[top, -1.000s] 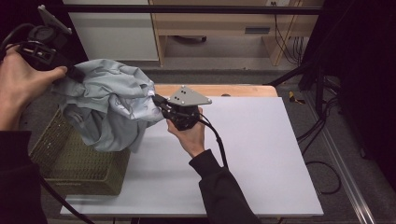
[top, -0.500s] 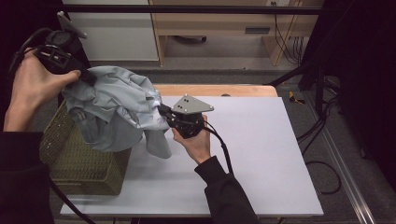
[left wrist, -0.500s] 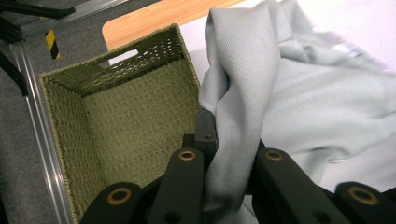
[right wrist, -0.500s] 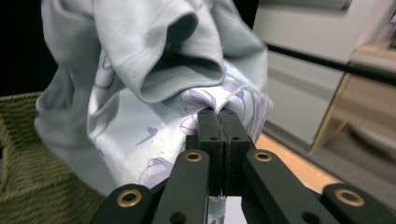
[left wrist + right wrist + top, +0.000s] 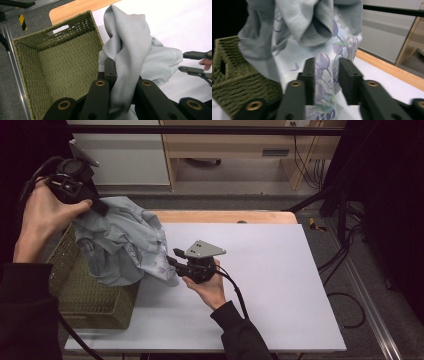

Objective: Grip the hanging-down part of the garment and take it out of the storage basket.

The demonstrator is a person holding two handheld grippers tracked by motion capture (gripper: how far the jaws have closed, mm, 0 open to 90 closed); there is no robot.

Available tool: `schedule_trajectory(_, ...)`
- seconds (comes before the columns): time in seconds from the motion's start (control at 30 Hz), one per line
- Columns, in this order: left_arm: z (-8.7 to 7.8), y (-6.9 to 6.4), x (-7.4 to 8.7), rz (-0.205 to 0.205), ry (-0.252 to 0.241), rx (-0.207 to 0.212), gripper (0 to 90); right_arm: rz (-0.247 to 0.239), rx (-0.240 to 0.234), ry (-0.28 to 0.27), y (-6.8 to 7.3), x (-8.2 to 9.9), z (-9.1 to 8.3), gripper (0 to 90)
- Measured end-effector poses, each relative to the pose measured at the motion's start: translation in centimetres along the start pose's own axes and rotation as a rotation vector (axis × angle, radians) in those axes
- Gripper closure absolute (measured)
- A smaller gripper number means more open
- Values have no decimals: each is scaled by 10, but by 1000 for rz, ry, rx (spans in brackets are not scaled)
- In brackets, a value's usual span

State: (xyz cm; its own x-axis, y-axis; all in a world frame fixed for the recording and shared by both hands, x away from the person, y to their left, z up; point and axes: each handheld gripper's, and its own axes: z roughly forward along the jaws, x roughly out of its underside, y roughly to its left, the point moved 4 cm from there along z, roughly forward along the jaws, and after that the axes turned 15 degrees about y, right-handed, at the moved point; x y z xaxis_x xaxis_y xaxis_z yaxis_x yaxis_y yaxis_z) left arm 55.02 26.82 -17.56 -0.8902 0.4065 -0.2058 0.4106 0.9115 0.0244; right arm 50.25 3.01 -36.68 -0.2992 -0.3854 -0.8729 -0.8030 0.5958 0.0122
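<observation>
Upper left of the high view: the left gripper [image 5: 100, 208] is held up high in the person's left hand [image 5: 47, 215], cable looping behind it. Its jaws are closed on a bunched fold of the pale grey-blue garment [image 5: 122, 245]; the left gripper view shows the cloth [image 5: 135, 55] pinched tight between the two black jaws at the bottom of the frame.

The garment hangs from that grip in a crumpled mass. It drapes over the right-hand rim of the green woven basket [image 5: 85, 290], at left centre of the high view, and its lower edge reaches the white table surface [image 5: 280, 270]. A purple flower print shows on the lower part of the fabric.

The left gripper view looks down into the basket [image 5: 57, 62]; the part of the interior that shows is bare weave, with a handle slot in the far wall.

Centre of the high view: the right gripper [image 5: 172, 259], grey three-cornered plate on top, sits low over the table in the right hand [image 5: 210, 287]. Its tips are at the garment's lower right edge. In the right gripper view the jaws stand apart [image 5: 327, 72], with the flower-printed cloth [image 5: 322, 60] hanging in the gap between them, not squeezed.

A strip of wooden tabletop [image 5: 225, 216] shows along the far edge.
</observation>
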Motion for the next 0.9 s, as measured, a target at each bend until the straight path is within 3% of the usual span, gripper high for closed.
schedule_trajectory(0.03, 1, 0, 0, 3, 1, -1, 835, 0, 0, 0, 0, 0, 0, 589)
schedule_trajectory(0.07, 1, 0, 0, 3, -1, -1, 835, 8, 18, -13, -2, 4, -9, 490)
schedule_trajectory(0.23, 3, -3, -1, 7, -2, 7, 835, 35, 53, -35, -10, 13, -25, 325)
schedule_trajectory(0.37, 3, -2, 0, 7, -6, 6, 835, 70, 68, -43, -23, 33, -46, 188)
schedule_trajectory(0.53, 4, -2, 0, 7, -7, 13, 835, 114, 68, -56, -32, 50, -65, 100)
schedule_trajectory(0.8, 6, 2, 2, -2, -8, 22, 835, 135, 170, -55, -47, 80, -102, 19)
schedule_trajectory(0.9, 6, 2, 3, -13, -8, 26, 835, 145, 184, -62, -49, 86, -109, 15)
